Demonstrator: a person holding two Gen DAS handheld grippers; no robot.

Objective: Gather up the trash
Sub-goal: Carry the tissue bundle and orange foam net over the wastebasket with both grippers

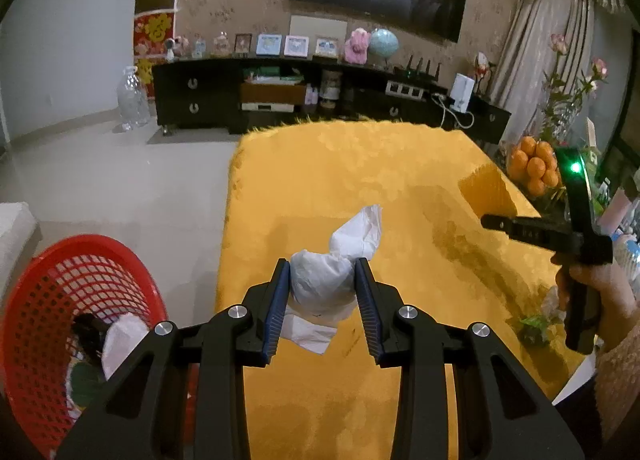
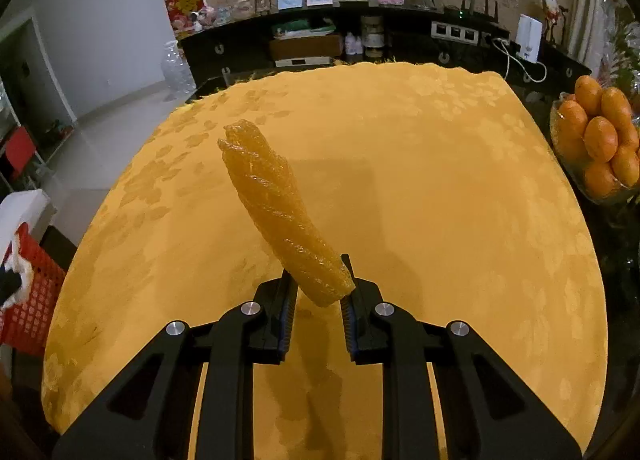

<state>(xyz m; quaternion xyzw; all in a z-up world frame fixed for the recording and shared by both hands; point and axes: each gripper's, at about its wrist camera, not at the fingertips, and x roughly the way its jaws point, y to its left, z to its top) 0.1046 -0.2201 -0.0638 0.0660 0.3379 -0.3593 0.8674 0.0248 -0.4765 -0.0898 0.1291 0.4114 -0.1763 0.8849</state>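
We hold crumpled tissue (image 1: pixel 325 280) in the closed left gripper (image 1: pixel 322 292), right of the red basket (image 1: pixel 60 300); the right gripper (image 2: pixel 318 292) clamps a twisted wrapper (image 2: pixel 276 200).

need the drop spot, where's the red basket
In the left wrist view the red basket sits lower left, beside the yellow table's left edge, left of the left gripper.

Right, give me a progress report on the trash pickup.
Done: the red basket already holds some white trash. In hand: the left gripper clamps a crumpled white wrapper; the right gripper holds a twisted yellow wrapper. Left: dropping both in.
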